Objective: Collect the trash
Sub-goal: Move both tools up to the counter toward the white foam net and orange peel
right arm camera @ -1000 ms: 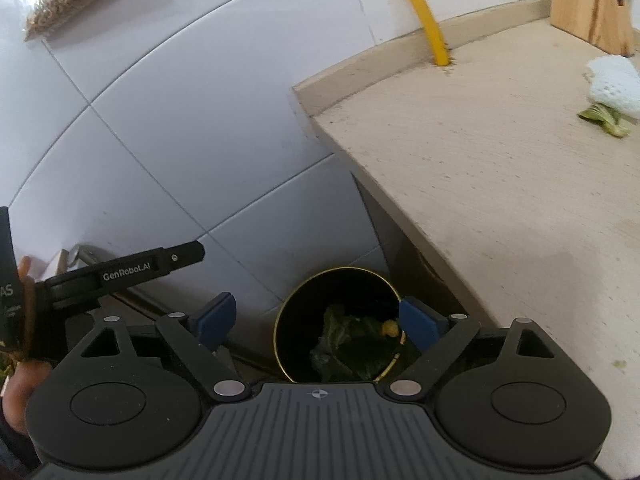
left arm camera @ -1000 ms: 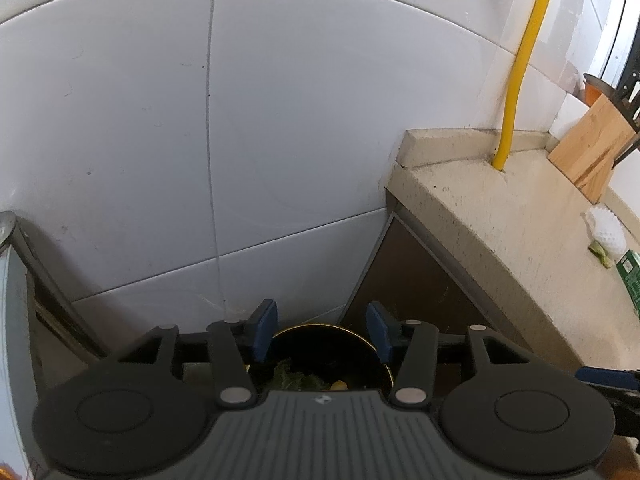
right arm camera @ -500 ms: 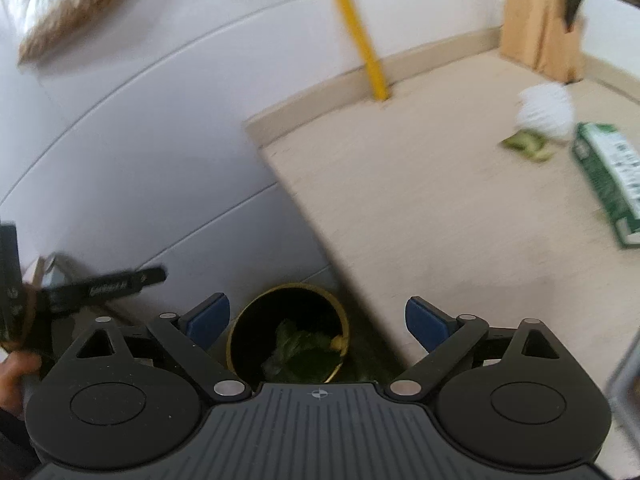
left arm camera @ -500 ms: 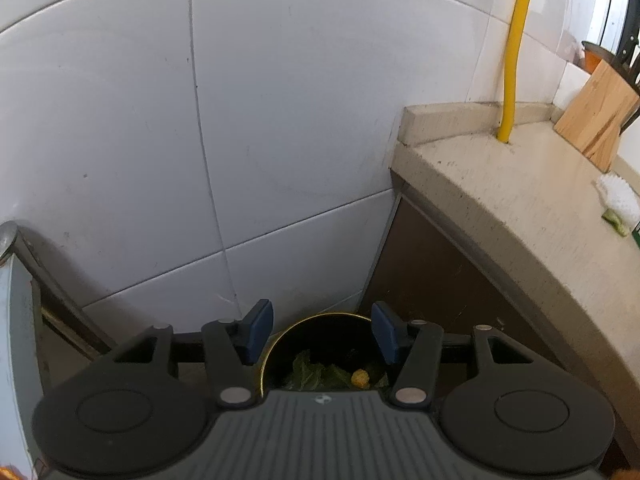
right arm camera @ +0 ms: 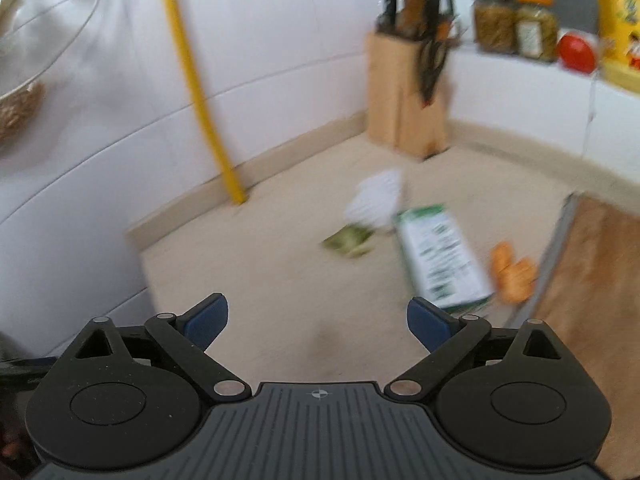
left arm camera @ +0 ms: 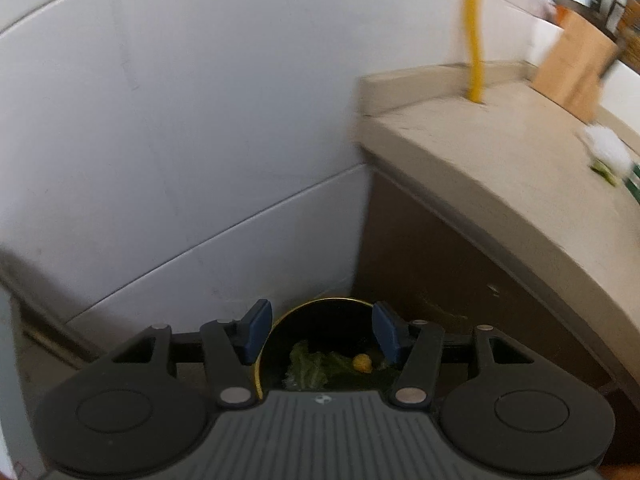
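A black bin with a gold rim (left arm camera: 280, 320) stands on the floor in the corner below the counter, holding green leaves (left arm camera: 306, 366) and a small yellow scrap (left arm camera: 362, 362). My left gripper (left arm camera: 320, 334) hovers above it, jaws half apart with nothing between them. My right gripper (right arm camera: 318, 322) is wide open and empty over the beige counter (right arm camera: 280, 280). Ahead of it lie a white foam net (right arm camera: 374, 198), a green leaf scrap (right arm camera: 348, 240), a green-and-white carton (right arm camera: 440, 256) and orange peel (right arm camera: 512, 268).
A wooden knife block (right arm camera: 406, 92) stands at the back of the counter, and a yellow pipe (right arm camera: 192, 80) runs up the tiled wall. A wooden board (right arm camera: 592, 280) lies at the right. Jars (right arm camera: 516, 26) and a tomato (right arm camera: 576, 52) sit on a ledge.
My right gripper has swung up and to the right, away from the bin and over the counter, its jaws a little wider. The left gripper rolled slightly and stays above the bin.
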Available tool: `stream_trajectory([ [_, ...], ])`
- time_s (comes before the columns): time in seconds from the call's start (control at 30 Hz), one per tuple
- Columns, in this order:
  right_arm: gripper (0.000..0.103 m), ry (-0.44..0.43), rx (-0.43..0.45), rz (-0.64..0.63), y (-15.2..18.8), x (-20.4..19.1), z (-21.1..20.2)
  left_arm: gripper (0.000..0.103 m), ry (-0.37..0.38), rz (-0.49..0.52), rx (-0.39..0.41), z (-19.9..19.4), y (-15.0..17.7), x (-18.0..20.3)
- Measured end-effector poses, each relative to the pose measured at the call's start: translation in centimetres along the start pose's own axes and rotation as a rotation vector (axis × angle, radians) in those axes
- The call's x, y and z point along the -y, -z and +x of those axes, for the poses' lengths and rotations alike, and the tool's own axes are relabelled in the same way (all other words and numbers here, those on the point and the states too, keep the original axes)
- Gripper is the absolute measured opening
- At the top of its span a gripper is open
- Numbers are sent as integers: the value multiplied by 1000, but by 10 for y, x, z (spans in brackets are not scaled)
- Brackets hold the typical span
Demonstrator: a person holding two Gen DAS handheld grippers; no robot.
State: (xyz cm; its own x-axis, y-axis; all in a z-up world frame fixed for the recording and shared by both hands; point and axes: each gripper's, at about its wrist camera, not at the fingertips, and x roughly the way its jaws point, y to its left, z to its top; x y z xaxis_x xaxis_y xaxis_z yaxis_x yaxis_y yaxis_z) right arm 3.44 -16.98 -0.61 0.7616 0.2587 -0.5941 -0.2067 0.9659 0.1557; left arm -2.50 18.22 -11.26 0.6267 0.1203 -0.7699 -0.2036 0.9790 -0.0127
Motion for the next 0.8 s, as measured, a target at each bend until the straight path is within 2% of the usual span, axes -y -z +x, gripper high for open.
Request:
stream_trajectory([
  [0.1,100,37,29,-32,-7,14,-2,50,43,33,9,-8,-4,25],
  [0.27,100,78,51,-34,-13,38,-4,51,180,87,78,-27,-27,75],
  [0.33,100,98,59,-27,-15,48,-3,62,237,110,118,-35,-42,94],
  [0.43,100,117,55,-2,-18,65,0,64,338,126,158,-40,-66,120],
  [0.53,100,127,57,31,-20,83,2,65,441,124,146,-33,-92,147],
  [0.63,100,152,61,27,-22,98,7,65,488,133,126,-20,-116,180],
  [0.8,98,180,19,-7,-23,119,24,65,497,176,91,8,-144,230],
])
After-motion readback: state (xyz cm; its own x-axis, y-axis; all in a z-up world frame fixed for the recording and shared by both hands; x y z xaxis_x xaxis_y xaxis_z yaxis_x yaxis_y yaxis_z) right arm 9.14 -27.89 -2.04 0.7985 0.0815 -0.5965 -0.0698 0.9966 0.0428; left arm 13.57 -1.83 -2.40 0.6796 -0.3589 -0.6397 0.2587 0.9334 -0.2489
